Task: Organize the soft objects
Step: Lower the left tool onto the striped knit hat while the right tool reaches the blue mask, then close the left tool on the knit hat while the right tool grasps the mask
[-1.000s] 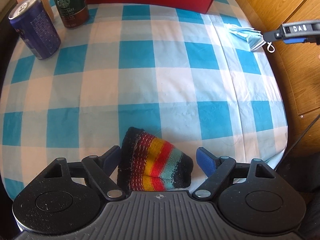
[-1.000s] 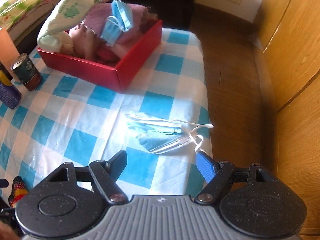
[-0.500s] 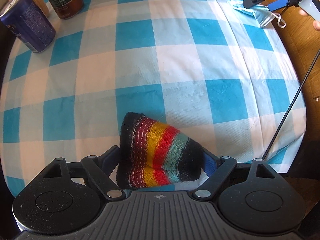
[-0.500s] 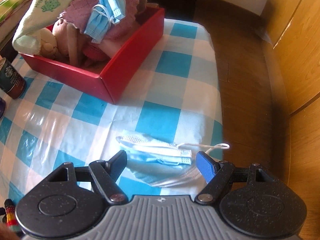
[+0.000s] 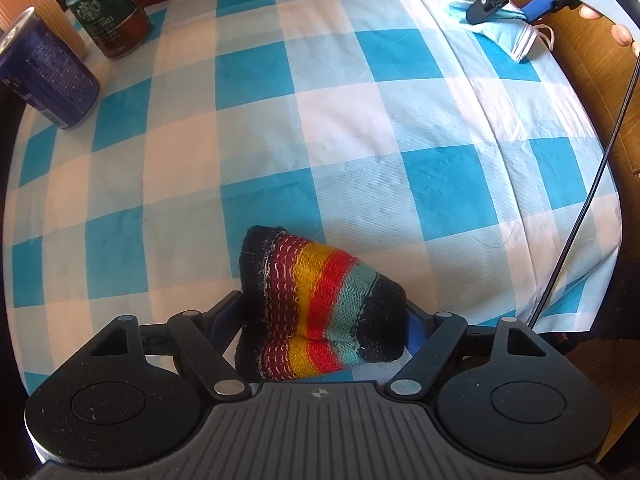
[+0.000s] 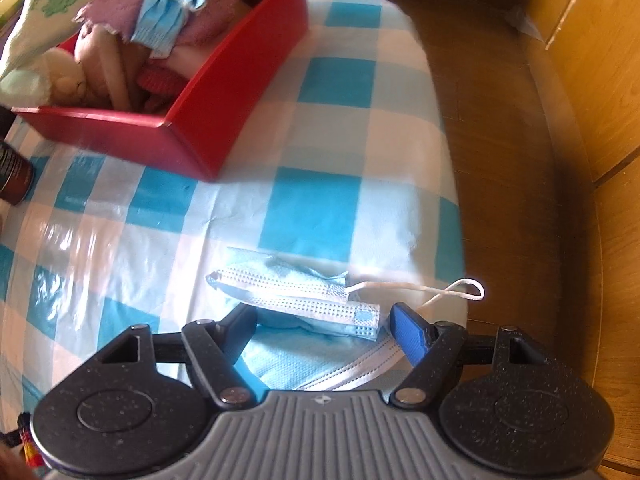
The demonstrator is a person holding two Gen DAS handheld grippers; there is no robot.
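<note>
Left wrist: green can (image 5: 108, 20) label reads "Starbucks".

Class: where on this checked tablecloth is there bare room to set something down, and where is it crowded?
Bare: the wide middle between the cans, striped sock and face mask. Crowded: the red box, heaped full.
</note>
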